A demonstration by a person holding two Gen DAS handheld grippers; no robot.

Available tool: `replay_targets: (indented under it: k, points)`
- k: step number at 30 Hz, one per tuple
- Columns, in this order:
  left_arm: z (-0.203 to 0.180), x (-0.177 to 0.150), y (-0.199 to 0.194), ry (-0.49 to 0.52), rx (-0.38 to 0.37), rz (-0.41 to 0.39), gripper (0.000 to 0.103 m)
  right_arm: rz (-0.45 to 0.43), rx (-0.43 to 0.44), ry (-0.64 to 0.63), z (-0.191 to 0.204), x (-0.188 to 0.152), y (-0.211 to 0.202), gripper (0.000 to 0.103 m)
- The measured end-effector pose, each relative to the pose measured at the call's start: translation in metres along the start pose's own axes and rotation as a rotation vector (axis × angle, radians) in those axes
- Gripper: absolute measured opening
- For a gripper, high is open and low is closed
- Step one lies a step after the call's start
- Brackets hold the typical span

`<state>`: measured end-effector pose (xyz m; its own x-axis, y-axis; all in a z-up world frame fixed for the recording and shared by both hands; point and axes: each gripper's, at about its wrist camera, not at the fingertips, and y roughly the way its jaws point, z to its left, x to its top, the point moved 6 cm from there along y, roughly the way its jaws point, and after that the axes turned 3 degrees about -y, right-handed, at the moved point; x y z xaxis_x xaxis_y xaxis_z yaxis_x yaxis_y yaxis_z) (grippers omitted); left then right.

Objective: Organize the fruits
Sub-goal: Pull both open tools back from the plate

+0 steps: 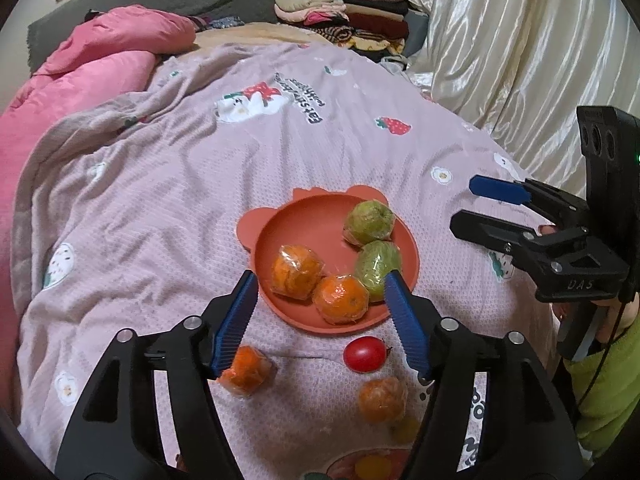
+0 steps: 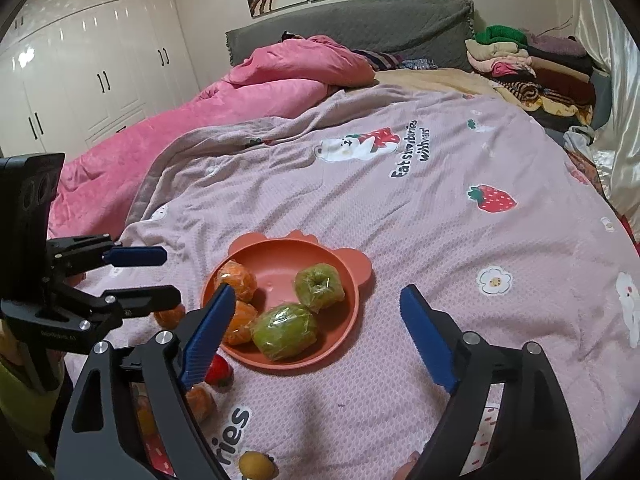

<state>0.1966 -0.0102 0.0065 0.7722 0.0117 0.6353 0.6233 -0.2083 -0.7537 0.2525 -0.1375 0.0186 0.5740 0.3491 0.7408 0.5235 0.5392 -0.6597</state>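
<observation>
A: Nearest the cameras, both grippers hang above the bed's near edge. The left gripper (image 1: 320,292) stands half spread with nothing between its blue pads, and the right gripper (image 2: 316,300) gapes wide, equally empty.

B: Under them, loose fruit lies on the blanket (image 1: 168,184): a wrapped orange (image 1: 248,370), a red tomato (image 1: 365,354), another orange (image 1: 382,399), and a small yellow fruit (image 2: 257,465) right at the edge.

A: Just beyond sits the orange plate (image 1: 312,220), already carrying four pieces. Two wrapped oranges, the left one (image 1: 297,274) touching its neighbour (image 1: 340,299), plus two green fruits, one (image 1: 378,270) in front of the other (image 1: 369,222).

B: So about half done, by the look of it. Four on the plate, at least four left to collect.

A: Farther back, nothing fruity: a pink quilt (image 2: 256,84), folded clothes (image 2: 524,68) at the far corner.
</observation>
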Motion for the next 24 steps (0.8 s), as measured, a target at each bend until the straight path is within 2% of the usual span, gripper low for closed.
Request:
replay_targets:
  k: [4, 8, 17, 24]
  points:
    - [0.001, 0.001, -0.008, -0.007, 0.006, -0.017, 0.064, -0.008, -0.004, -0.004, 0.004, 0.000, -0.006, 0.088]
    - [0.004, 0.002, -0.015, -0.018, 0.011, -0.031, 0.070, -0.021, -0.012, -0.005, 0.007, 0.002, -0.012, 0.094]
    - [0.008, 0.001, -0.026, -0.033, 0.033, -0.051, 0.083, -0.035, -0.012, -0.014, 0.016, 0.001, -0.022, 0.096]
    - [0.011, -0.002, -0.034, -0.047, 0.040, -0.060, 0.088, -0.028, -0.018, -0.027, 0.023, -0.003, -0.024, 0.098]
